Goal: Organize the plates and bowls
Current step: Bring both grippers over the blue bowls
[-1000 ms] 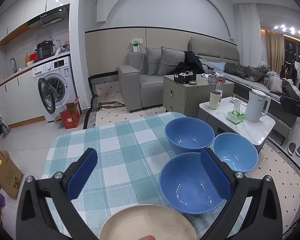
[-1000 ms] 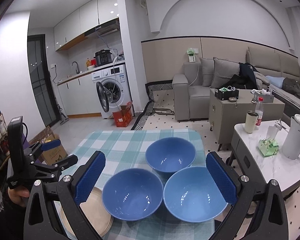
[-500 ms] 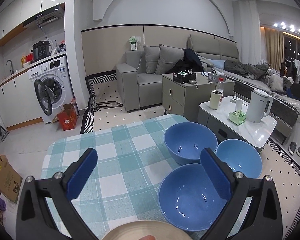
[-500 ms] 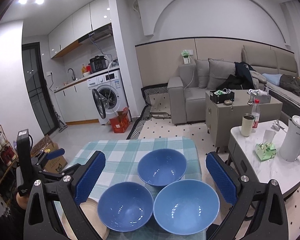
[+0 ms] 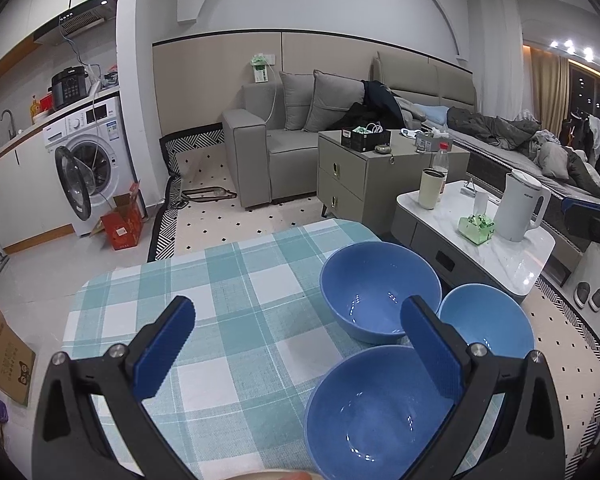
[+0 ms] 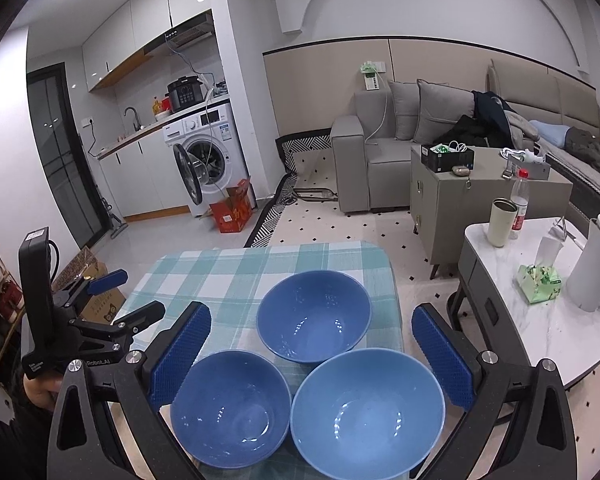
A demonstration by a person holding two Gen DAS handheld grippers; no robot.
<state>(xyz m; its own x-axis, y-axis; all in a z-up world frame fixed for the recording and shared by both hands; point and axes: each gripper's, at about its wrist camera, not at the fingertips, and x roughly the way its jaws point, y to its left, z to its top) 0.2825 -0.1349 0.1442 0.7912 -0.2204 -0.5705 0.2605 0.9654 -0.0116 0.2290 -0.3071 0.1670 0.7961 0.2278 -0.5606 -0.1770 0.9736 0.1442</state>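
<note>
1. In the left wrist view, our left gripper (image 5: 296, 344) was spread wide with nothing in it, above the checked table (image 5: 228, 280). Three blue bowls sat by the table's right edge: the far bowl (image 5: 380, 290), the near bowl (image 5: 372, 412) and the lighter bowl (image 5: 486, 326). All lay to the right of our jaws. A thin bit of a plate (image 5: 276, 474) peeked in at the near edge.

2. In the right wrist view, our right gripper (image 6: 312, 354) was spread wide and empty too. The far bowl (image 6: 314, 316) sat right between its jaws. We think this hand was nearer for picking up a bowl.
</note>
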